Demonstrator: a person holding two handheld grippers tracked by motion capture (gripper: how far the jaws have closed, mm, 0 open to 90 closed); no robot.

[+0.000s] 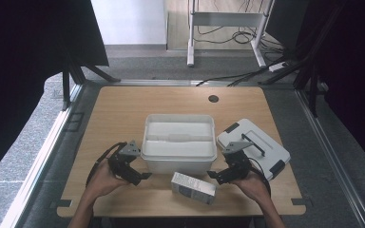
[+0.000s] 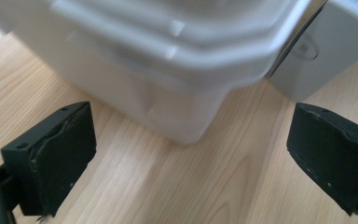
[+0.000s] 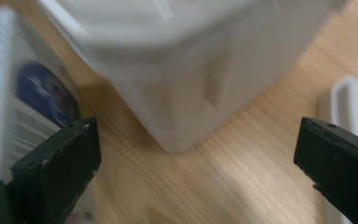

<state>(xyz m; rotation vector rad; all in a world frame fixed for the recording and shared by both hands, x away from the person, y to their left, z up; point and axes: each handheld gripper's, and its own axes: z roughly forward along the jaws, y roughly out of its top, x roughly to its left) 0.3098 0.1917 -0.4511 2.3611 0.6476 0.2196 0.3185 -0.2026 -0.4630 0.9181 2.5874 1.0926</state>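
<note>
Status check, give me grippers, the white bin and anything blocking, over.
Left gripper open, empty, at the white bin's near left corner. Right gripper open, empty, at its near right. Small carton lies between them; lid off, beside the bin.

Both tools, left (image 1: pixel 145 175) and right (image 1: pixel 210 174), gape wide, facing inward.

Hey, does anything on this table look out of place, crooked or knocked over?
Mildly. The lid lies askew on the table, right of the open white bin, not on it. The small carton lies on its side, skewed, in front of the bin. Nothing looks spilled or damaged.
</note>
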